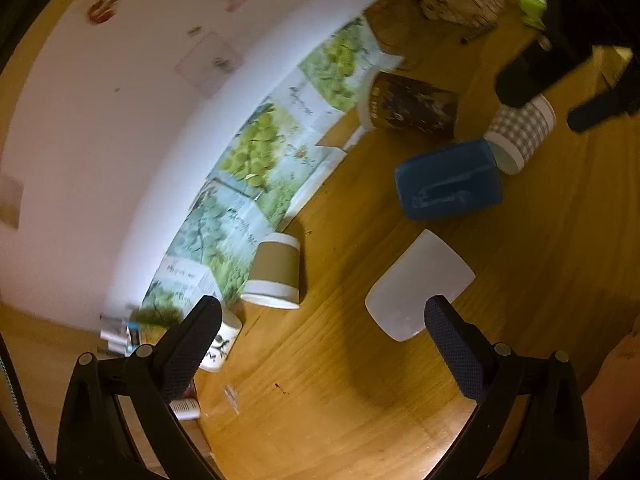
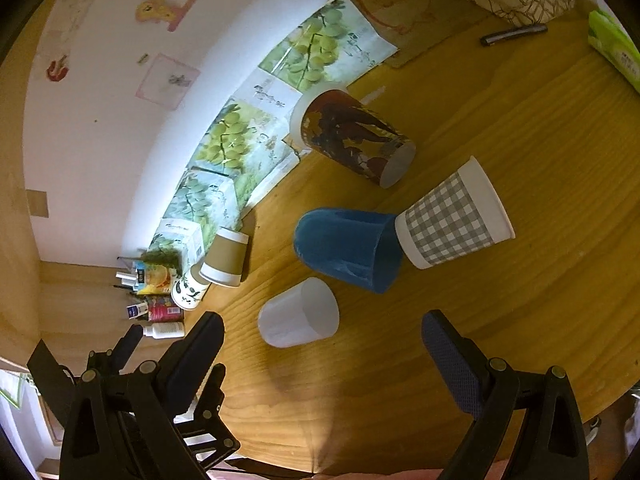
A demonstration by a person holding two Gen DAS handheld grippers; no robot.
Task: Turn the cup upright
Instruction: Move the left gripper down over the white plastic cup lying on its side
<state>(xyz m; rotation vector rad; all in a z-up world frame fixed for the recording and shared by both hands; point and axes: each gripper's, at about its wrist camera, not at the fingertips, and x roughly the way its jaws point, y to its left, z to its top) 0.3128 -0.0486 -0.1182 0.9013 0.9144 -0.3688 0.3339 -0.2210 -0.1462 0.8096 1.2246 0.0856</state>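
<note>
Frosted white cup (image 2: 298, 314) is seen inverted at 12 o'clock of the wide-spread, empty right gripper (image 2: 322, 334); left gripper (image 1: 322, 320) likewise spread wide.

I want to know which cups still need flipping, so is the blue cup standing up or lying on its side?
On its side. In the right wrist view the blue cup lies along the table, its open mouth facing sideways toward the checked cup.

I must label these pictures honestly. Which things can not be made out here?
- Left wrist view: the checked cup is partly hidden by the dark right gripper; the whole picture is blurred.
- Left wrist view: the small patterned cup is half hidden by a finger.
- Right wrist view: the green packet is cut off by the edge.
</note>
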